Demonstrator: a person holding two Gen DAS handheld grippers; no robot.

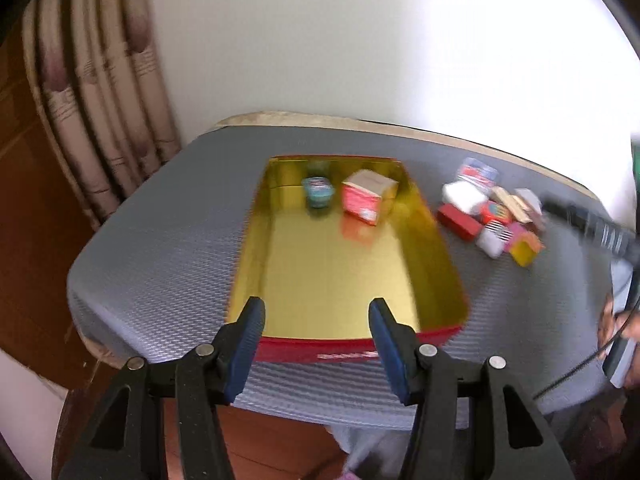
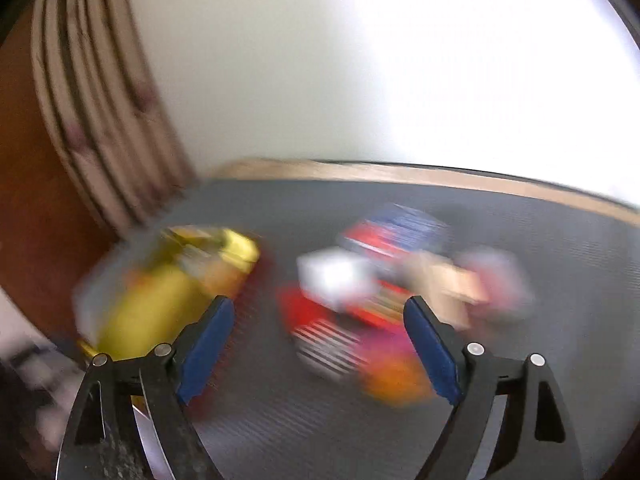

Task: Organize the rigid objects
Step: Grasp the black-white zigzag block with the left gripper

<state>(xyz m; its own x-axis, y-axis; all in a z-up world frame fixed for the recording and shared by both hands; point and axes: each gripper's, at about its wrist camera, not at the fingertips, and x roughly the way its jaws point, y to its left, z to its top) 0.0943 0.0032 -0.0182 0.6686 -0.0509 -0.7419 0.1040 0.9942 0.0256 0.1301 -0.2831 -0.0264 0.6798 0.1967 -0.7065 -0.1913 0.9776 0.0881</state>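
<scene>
Both grippers, the left gripper (image 1: 316,340) and right gripper (image 2: 318,344), hold their fingers spread and empty above the grey table (image 1: 160,248), beyond them the gold tray (image 1: 340,276) holding a teal tub (image 1: 318,192) and pink box (image 1: 368,198), the blurred pile of small boxes (image 1: 492,216) just right of it.

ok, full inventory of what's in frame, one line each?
tin tray: 1, gold inside, red outside, centre of the table
teal tub: 1, in the tray, far end
pink-and-white box: 1, in the tray, far end, beside the tub
pile of small boxes: several, mixed colours, too blurred to count, on the mat right of the tray
table mat: 1, grey, textured
curtain: 1, beige, far left
left gripper: jaws open, empty, at the tray's near edge
right gripper: jaws open, empty, facing the pile
</scene>
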